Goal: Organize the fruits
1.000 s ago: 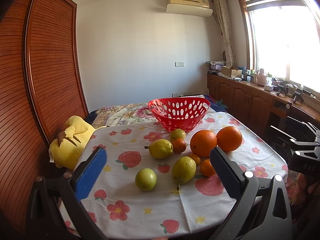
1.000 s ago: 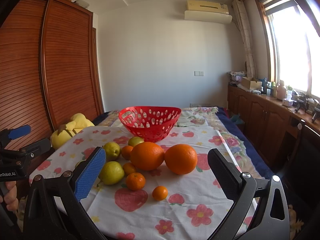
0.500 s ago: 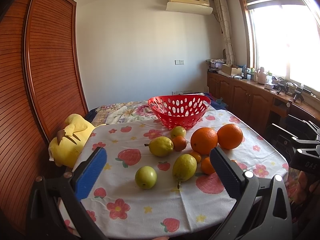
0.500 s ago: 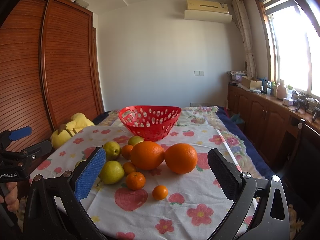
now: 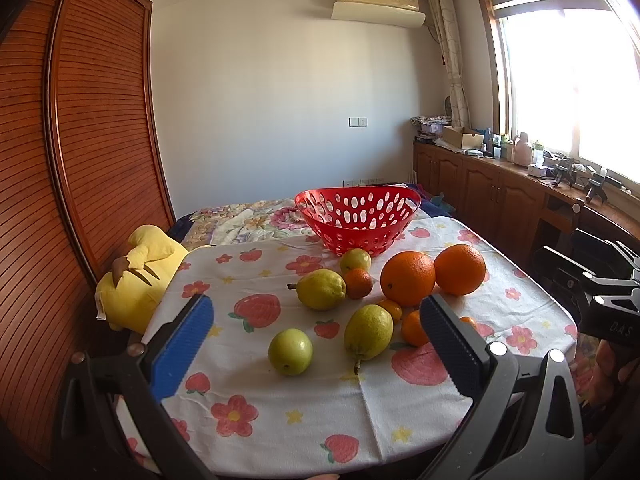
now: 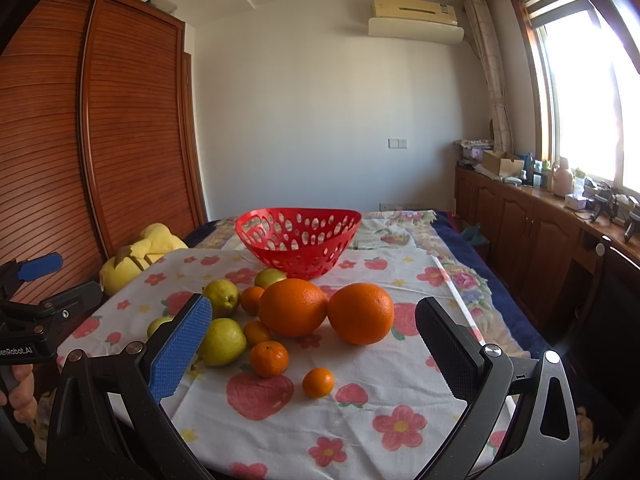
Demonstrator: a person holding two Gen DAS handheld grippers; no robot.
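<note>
Left gripper [image 5: 320, 344]: fingers spread wide, holding nothing, positioned above the near edge of the table [image 5: 280, 432]. Right gripper [image 6: 314, 344]: fingers likewise spread wide and empty, at the same near edge further to the right.

Fruit lies loose on the flower-print cloth, none of it in the red basket [image 5: 357, 216], which stands at the far side of the table. Nearest the left gripper — a round green fruit [image 5: 290, 351] and a yellow-green pear [image 5: 368, 332], close together. Behind them lies a second pear [image 5: 321, 289] touching a small mandarin [image 5: 358, 283]. Two large oranges [image 6: 292, 307] [image 6: 361, 313] sit side by side, touching, at the centre of the right wrist view; in front of them lie a mandarin [image 6: 269, 358] and a smaller one [image 6: 318, 382], apart from each other.

A yellow plush toy [image 5: 138, 276] rests at the left edge of the table, against the slatted wardrobe [image 5: 80, 160]
</note>
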